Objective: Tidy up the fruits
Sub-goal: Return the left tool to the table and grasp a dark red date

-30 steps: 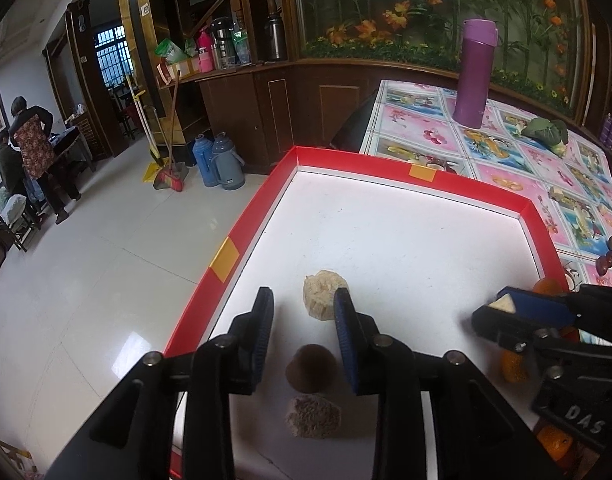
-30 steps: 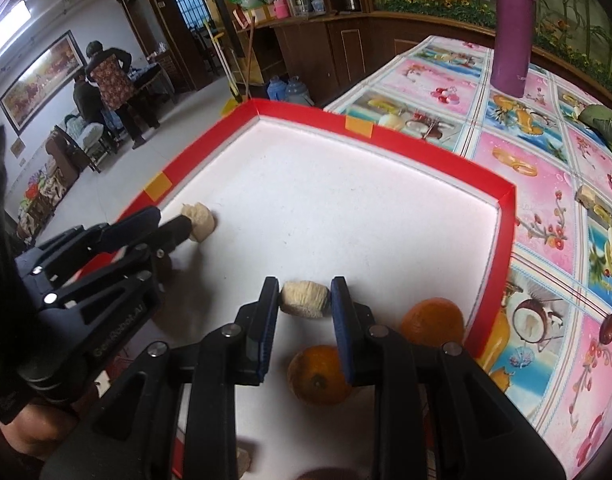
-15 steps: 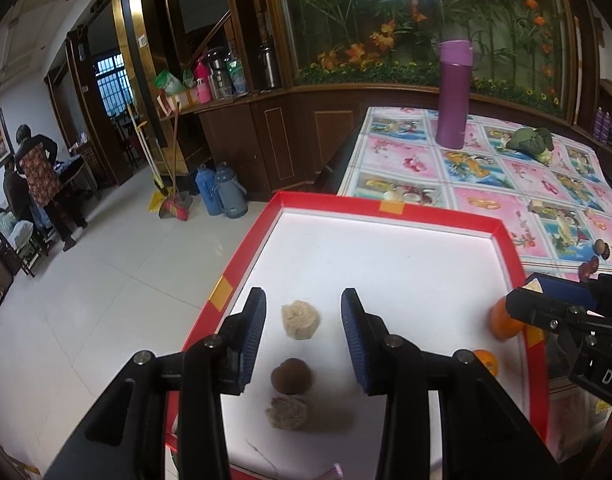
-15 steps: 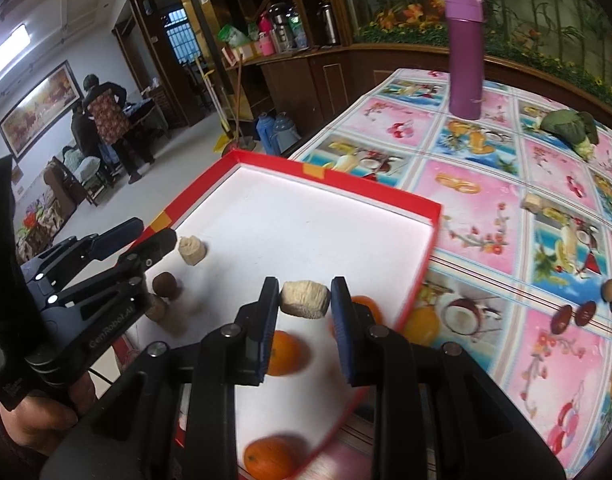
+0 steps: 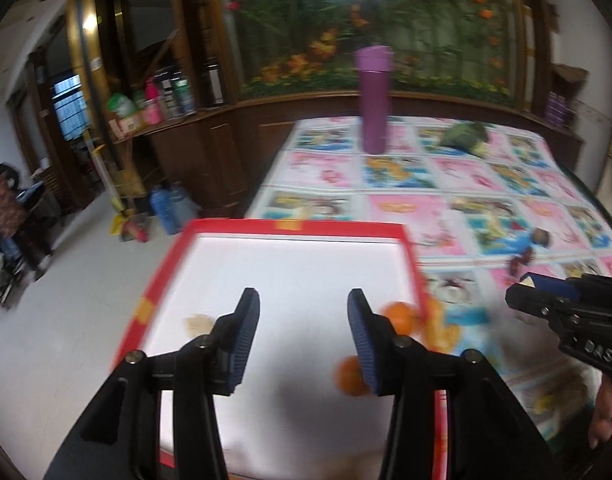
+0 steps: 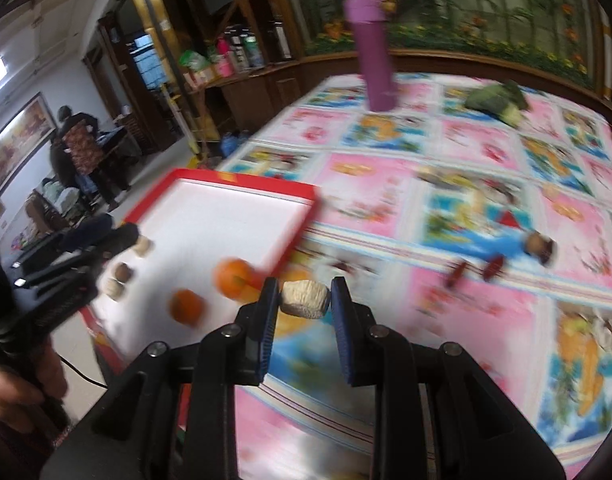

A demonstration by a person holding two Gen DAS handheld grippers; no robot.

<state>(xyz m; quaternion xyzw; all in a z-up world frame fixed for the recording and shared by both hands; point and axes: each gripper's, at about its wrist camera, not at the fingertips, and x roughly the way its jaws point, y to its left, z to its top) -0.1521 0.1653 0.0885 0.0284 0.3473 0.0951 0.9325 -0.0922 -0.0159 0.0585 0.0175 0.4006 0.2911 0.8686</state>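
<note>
Fruit chunk [image 6: 304,299], pale & ridged, is sitting pinched between pads of right gripper [image 6: 304,300] out past red tray [image 6: 241,181] corner, so keep squeeze steady w/ slow carry, while left gripper [image 5: 303,312] is opening w/ nothing between.

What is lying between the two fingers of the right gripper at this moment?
In the right wrist view, a pale ridged fruit piece sits clamped between the fingers of the right gripper, above the patterned tablecloth.

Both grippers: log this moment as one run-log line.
left gripper: opening, empty | right gripper: shut on pale ridged piece | red tray: two oranges
</note>
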